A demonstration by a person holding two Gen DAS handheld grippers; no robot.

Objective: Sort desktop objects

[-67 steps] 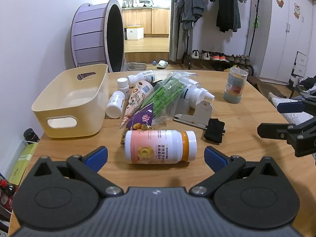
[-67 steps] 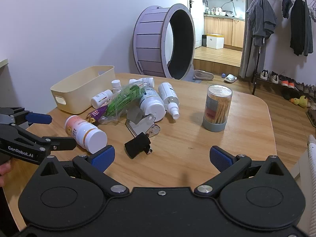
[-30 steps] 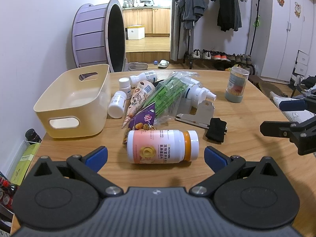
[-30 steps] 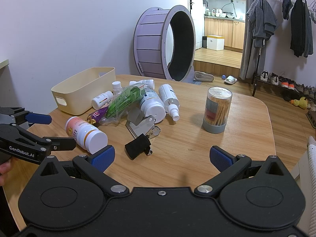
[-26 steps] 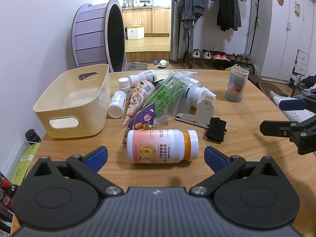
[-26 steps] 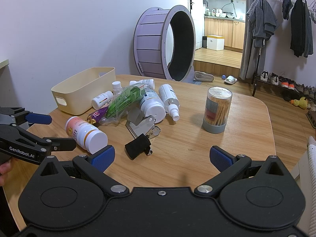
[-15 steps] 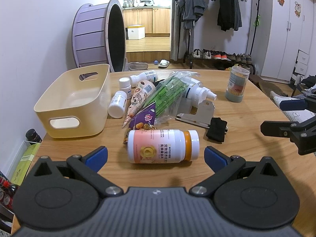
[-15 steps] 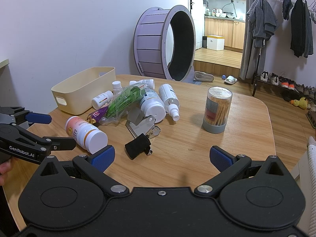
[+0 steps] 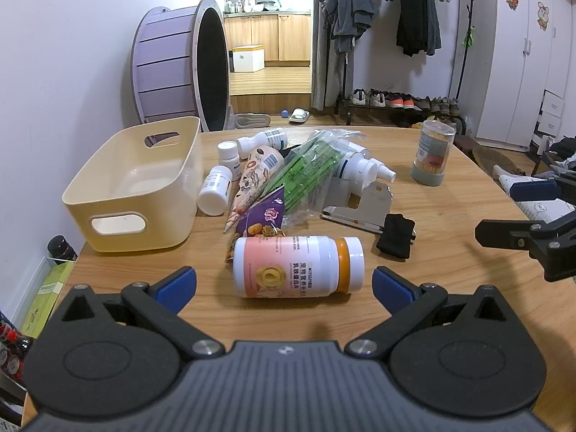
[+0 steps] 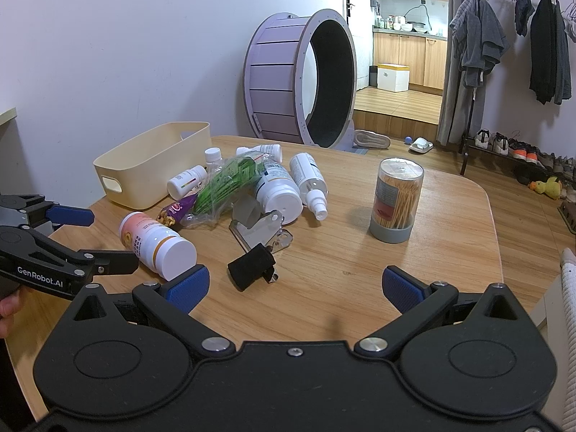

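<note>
your left gripper (image 9: 284, 284) hangs low over the near edge of the wooden table (image 9: 450, 280) with its blue-padded fingers spread wide, gripping nothing; the pink-and-white supplement bottle (image 9: 297, 266) lies on its side right in front of that gap, white cap toward your right, not touched by either pad. your right gripper (image 10: 293, 286) is likewise wide apart and empty, hovering over bare wood, with the small black clip-like object (image 10: 252, 266) just ahead of its left pad. behind the bottle sits the heap: a purple snack packet (image 9: 261, 219) touching the bottle's far side, a cone-shaped snack wrapper (image 9: 253, 180), a clear bag of green sticks (image 9: 306, 176), a white spray bottle (image 9: 363, 169), several small white pill bottles (image 9: 216, 194), and a metal clip (image 9: 363, 207). the cream storage bin (image 9: 108, 230) stands empty to the left of the heap, near it. the toothpick jar (image 10: 396, 201) stands upright, well apart on the right.
</note>
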